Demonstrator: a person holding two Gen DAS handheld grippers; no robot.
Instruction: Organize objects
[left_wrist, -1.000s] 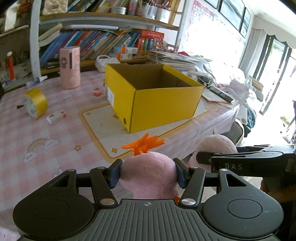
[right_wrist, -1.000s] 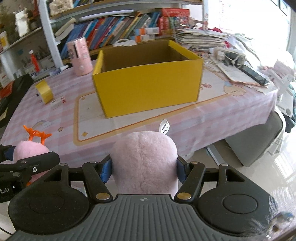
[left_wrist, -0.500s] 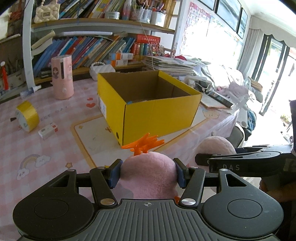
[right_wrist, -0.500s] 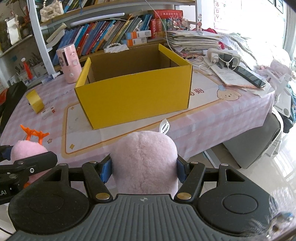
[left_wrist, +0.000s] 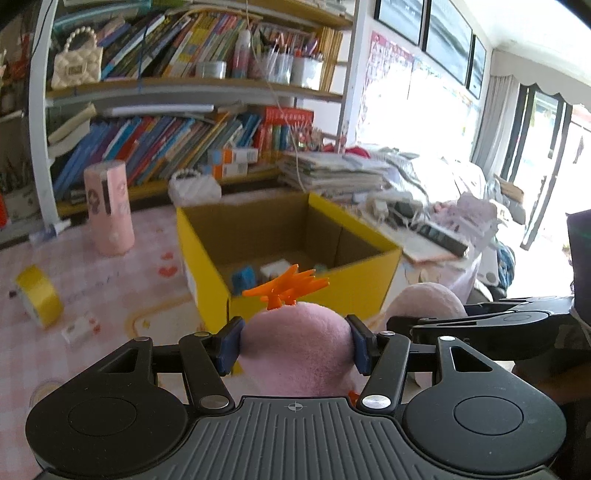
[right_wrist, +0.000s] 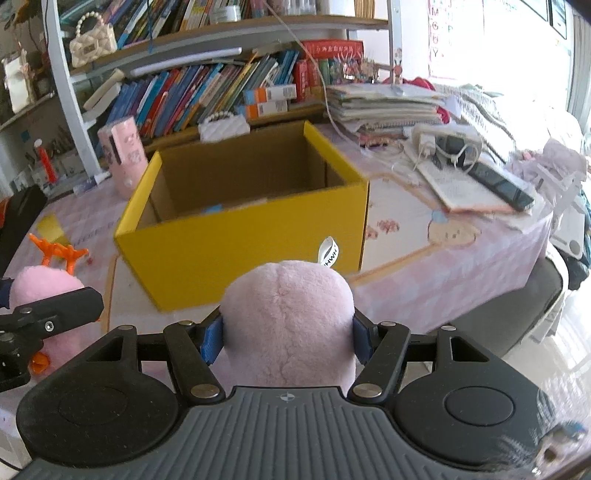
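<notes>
Pink plush toy (left_wrist: 295, 347), soft and light, sits squeezed at both ends by the left gripper (left_wrist: 295, 345) and right gripper (right_wrist: 286, 334), held before the yellow box (right_wrist: 243, 236) on the counter (right_wrist: 424, 240).

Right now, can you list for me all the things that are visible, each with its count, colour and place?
plush toy: one, pink with orange antlers, held by both grippers in front of the table
cardboard box: one, yellow outside, brown inside, open, on the table
small items in the box: a few, blue and white, too blurred to name
cylinder container: one, pink, upright, left of the box
tape roll: one, yellow, on the table at far left
small purse: one, white, behind the box
stack of papers: one, whitish, right behind the box
tablecloth: one, pink checked
bookshelf: one, full of colourful books
left gripper: black, blue fingers, shut on the plush
right gripper: black, blue fingers, shut on the plush
</notes>
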